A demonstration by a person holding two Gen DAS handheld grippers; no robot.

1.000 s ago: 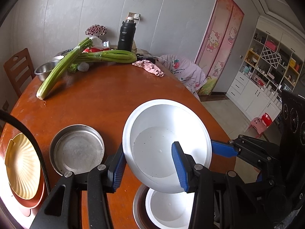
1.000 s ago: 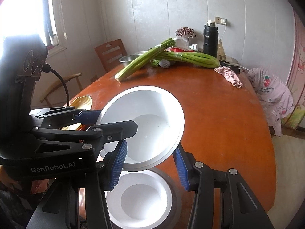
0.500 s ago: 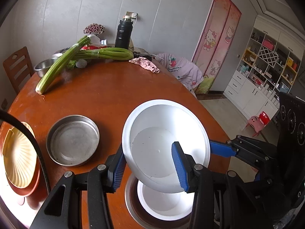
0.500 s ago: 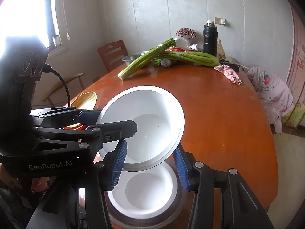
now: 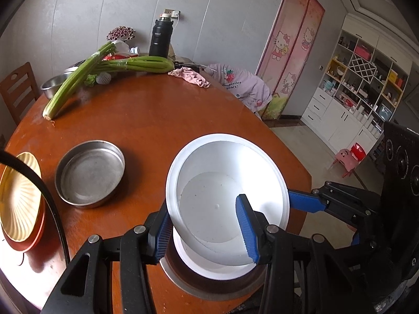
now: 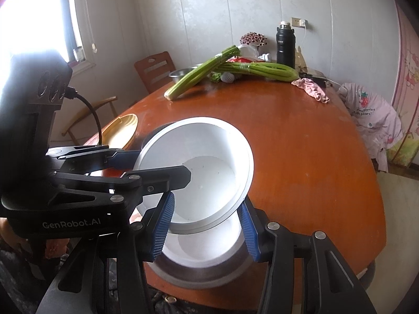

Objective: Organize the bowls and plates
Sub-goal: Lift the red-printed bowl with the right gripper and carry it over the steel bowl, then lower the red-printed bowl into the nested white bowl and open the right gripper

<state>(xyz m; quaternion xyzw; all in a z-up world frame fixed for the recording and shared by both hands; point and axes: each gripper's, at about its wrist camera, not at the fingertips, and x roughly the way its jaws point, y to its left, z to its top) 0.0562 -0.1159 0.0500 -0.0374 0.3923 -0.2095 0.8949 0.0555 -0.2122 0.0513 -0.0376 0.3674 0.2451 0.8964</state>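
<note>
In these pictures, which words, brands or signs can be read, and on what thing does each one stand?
"GenRobot.AI": on the body of the left tool, seen by the right wrist camera.
"berries bears!": partly readable, on the pale purple garment.
White label on the black flask: too small to read.
Cartoon cat pictures on the pink door curtain: no words.

I am lowering the white bowl [image 5: 225,191] clamped in both grippers, and the second white bowl [image 6: 207,246] beneath the jaws is drawing nearer, now just under it inside the steel pan [image 5: 209,286], which is sliding into fuller view below my fingertips.
</note>
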